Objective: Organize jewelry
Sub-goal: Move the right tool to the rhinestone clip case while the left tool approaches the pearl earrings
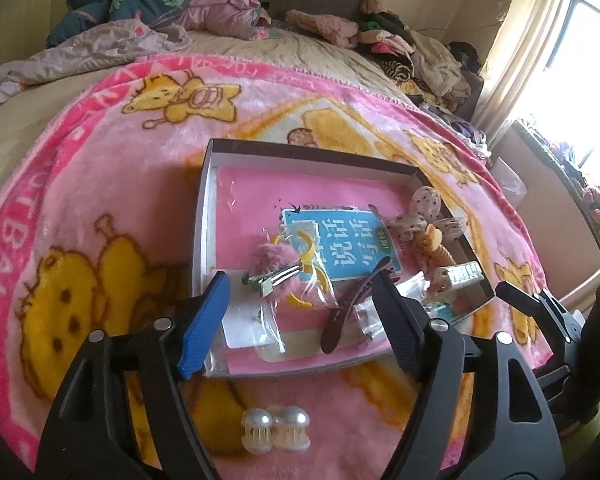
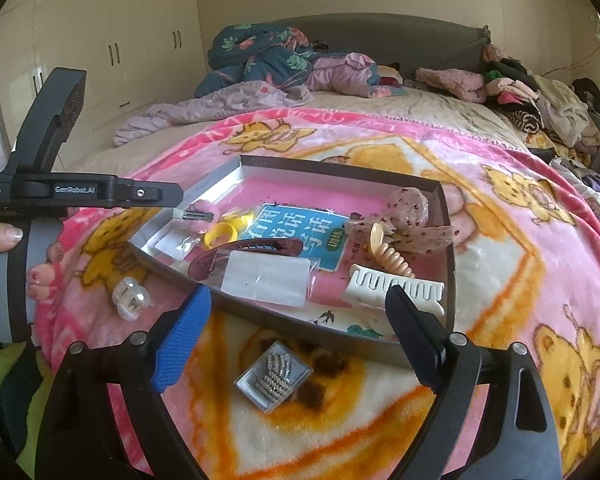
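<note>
A shallow grey-walled box (image 1: 300,148) lies on the pink cartoon blanket. It holds a pink fluffy clip (image 1: 276,268), a brown hair clip (image 1: 340,316), yellow rings (image 2: 220,234), a dotted bow (image 2: 408,204), a cream claw clip (image 2: 396,284) and a blue booklet (image 2: 296,232). My left gripper (image 1: 300,284) hangs open above the box's near end, with nothing between its fingers. Two pearl claw clips (image 1: 276,428) sit on the blanket just below it. My right gripper (image 2: 300,296) is open over the near box wall. A small clear case of rhinestone jewelry (image 2: 274,376) lies on the blanket beneath it.
The bed beyond carries a crumpled floral quilt (image 2: 260,56) and piles of clothes (image 2: 540,96) at the far right. Cupboards (image 2: 112,52) line the left wall. A hand (image 2: 4,240) holds the left gripper's grip. A bright window (image 1: 580,60) is on the right.
</note>
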Demonstrator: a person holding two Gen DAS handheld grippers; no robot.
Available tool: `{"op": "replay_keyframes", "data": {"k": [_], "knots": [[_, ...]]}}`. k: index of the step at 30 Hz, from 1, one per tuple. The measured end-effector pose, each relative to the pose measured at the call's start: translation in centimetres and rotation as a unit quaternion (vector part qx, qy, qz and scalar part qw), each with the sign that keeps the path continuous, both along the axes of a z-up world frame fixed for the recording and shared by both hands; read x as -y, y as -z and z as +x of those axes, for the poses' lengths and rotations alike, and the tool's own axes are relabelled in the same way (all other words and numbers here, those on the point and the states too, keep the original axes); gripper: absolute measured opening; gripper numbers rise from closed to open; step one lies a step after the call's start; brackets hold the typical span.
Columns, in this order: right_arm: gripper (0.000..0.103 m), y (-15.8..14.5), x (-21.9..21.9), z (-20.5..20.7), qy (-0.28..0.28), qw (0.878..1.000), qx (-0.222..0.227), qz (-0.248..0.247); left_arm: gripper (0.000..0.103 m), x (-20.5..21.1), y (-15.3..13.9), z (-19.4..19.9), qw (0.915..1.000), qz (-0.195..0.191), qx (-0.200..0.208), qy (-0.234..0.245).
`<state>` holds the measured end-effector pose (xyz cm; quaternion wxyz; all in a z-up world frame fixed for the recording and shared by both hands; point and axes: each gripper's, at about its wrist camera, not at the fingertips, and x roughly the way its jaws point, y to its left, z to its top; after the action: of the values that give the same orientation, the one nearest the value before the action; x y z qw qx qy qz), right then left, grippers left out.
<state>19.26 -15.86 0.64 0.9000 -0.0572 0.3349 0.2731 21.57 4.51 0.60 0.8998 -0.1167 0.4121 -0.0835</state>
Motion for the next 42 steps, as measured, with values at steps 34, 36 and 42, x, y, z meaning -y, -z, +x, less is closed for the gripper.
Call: {"op": "replay_keyframes", "data": {"k": [34,36,42], "knots": [[0.089,0.4,-1.9,-6.0,-0.040,0.999,-0.009,-0.006,0.085,-0.4,-0.6,-9.3,0.9992,0.031,0.020,-0.017],[0.089,0.5,-2.1,-6.4,-0.044,0.999,-0.011,-0.007,0.085,-0.4,-0.5,-9.8,0.9990,0.036,0.018,-0.018],[0.089,1.0,-2.7,-7.1,-0.057,0.998,-0.019,-0.012,0.085,-0.6,0.2,-10.9,0.9987,0.044,0.012,-0.022]]}}
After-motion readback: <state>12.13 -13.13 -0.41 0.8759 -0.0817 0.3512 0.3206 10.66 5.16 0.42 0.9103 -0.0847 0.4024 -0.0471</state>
